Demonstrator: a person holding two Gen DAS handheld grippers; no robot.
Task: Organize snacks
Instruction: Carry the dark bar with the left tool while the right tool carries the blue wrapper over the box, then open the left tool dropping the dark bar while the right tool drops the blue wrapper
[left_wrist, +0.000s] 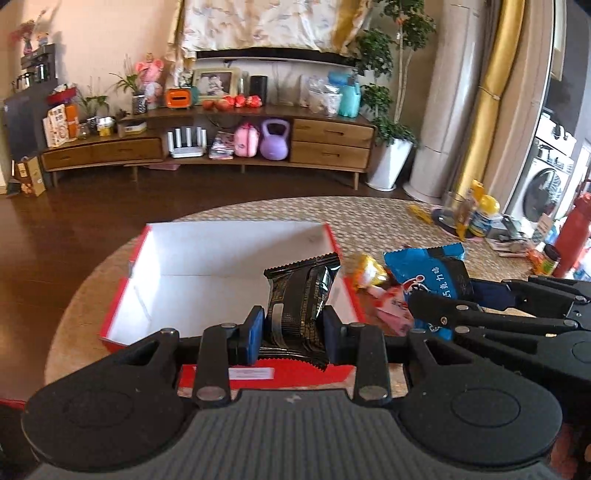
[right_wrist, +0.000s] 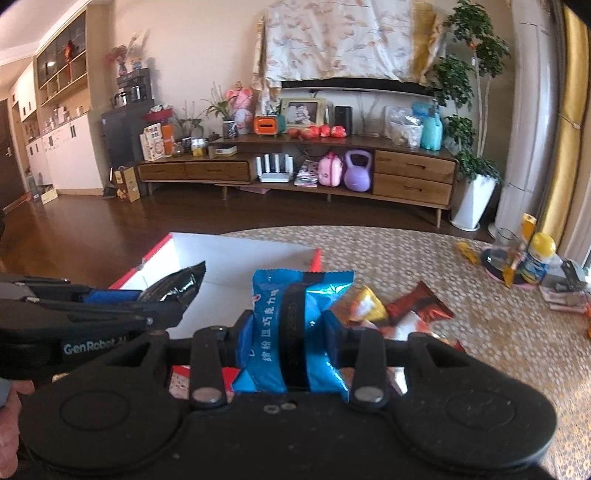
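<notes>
Two light, crinkly packets are pinched mid-body: left gripper (left_wrist: 291, 326) clamps the black snack packet (left_wrist: 301, 295) above the red box (left_wrist: 122, 295), right gripper (right_wrist: 291, 332) squeezes the blue snack packet (right_wrist: 295, 317) beside it.

Black packet (left_wrist: 299, 302) over the red box (left_wrist: 122, 295) — blue packet (right_wrist: 295, 328) beside.

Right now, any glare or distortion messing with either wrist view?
Left wrist: glare streaks on the black snack packet in the left gripper; fisheye bends the TV cabinet; right edge blown out. Right wrist: sheen on the blue snack packet in the right gripper; table sunlit, edges soft.
</notes>
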